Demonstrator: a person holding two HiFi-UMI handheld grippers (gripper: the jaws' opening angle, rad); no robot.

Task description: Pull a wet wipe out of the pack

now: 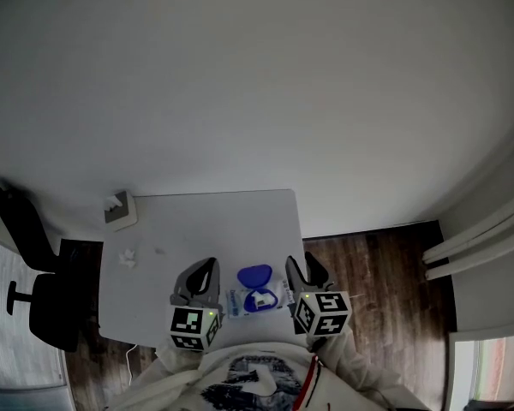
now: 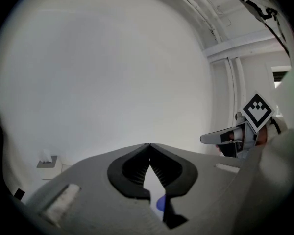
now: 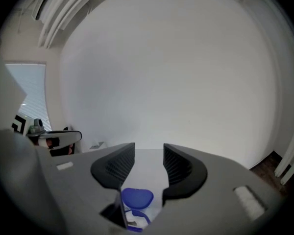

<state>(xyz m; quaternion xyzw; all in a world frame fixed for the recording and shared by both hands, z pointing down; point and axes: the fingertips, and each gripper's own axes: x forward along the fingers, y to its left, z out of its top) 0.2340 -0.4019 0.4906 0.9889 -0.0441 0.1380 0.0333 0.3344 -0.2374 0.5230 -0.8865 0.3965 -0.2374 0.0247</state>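
The wet wipe pack (image 1: 255, 300) lies on the near edge of the white table (image 1: 206, 221), its blue lid (image 1: 254, 275) flipped open away from me. My left gripper (image 1: 206, 265) sits just left of the pack, its jaws shut with the tips meeting (image 2: 148, 146) and nothing between them. My right gripper (image 1: 301, 265) sits just right of the pack, jaws open and empty (image 3: 149, 153). The blue lid (image 3: 137, 198) shows low between the right jaws, below and in front of them. A sliver of the lid (image 2: 160, 204) shows under the left jaws.
A small grey box (image 1: 120, 210) stands at the table's far left corner. A crumpled white wipe (image 1: 127, 258) lies near the left edge. A black office chair (image 1: 34, 272) stands left of the table, with wooden floor (image 1: 385, 272) to the right.
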